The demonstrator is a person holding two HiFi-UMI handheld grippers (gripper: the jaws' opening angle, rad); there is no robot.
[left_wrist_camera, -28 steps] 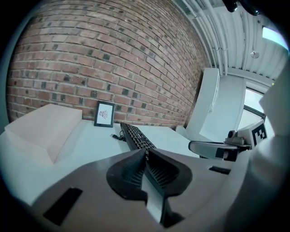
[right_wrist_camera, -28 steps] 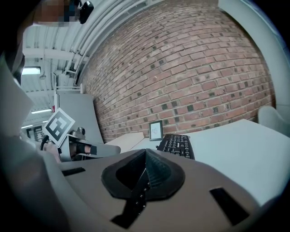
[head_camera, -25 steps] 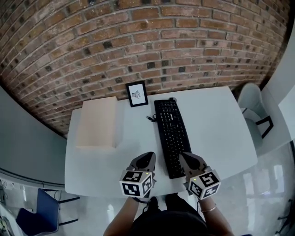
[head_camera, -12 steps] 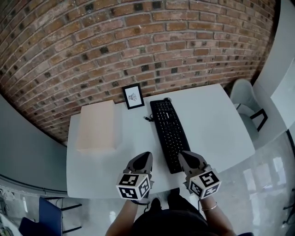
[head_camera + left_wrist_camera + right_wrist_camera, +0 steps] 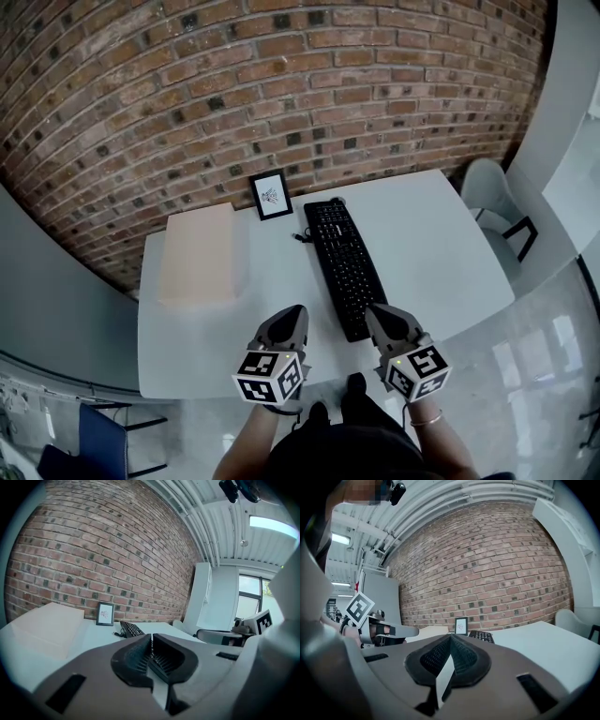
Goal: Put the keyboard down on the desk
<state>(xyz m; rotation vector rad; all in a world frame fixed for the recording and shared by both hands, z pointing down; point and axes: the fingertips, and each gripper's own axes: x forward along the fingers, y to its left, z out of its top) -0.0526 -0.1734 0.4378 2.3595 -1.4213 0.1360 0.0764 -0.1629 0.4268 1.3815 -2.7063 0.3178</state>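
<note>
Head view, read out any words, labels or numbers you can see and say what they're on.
No text is readable.
Keyboard: key legends too small.
Picture frame: blurred drawing, no words.
Left gripper and right gripper: square marker patterns only, no letters.

Keyboard [image 5: 345,267] on the middle of the desk [image 5: 436,258], running from the far edge toward the near edge, picture frame [image 5: 270,195] at the far edge just left of its far end, flat box [image 5: 197,255] along the left edge, chair [image 5: 492,192] off the far right corner, brick wall [image 5: 281,84] behind.
</note>
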